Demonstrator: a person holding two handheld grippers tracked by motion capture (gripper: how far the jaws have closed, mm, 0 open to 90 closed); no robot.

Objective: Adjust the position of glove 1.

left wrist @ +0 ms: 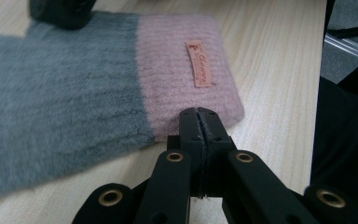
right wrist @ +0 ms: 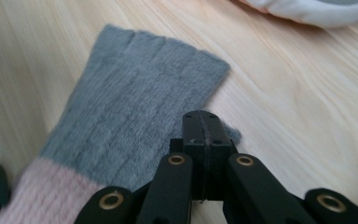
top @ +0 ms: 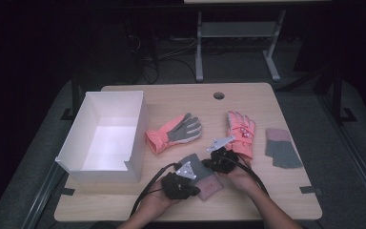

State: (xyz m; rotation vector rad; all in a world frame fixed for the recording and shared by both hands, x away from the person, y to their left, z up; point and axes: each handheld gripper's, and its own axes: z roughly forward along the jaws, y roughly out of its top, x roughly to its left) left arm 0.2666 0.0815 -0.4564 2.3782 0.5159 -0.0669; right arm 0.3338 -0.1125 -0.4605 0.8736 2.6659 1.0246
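A grey knit fingerless glove with a pink cuff [top: 204, 177] lies flat near the table's front edge. My left gripper [top: 195, 187] is at the cuff end, its jaws shut on the pink cuff's edge [left wrist: 199, 114]. A small orange label [left wrist: 199, 64] sits on the cuff [left wrist: 177, 70]. My right gripper [top: 208, 163] is at the finger end. Its jaws are shut [right wrist: 202, 116] on the grey side edge of the glove [right wrist: 135, 107], and a bit of grey cloth pokes out beside them. A hand holds each gripper.
An open white box [top: 136, 138] stands at the left. Two coral gloves lie mid-table, one palm up [top: 174, 131] and one [top: 240, 133] just beyond my right gripper. A matching grey and pink glove [top: 282, 148] lies at the right. A cable hole [top: 218, 95] is at the back.
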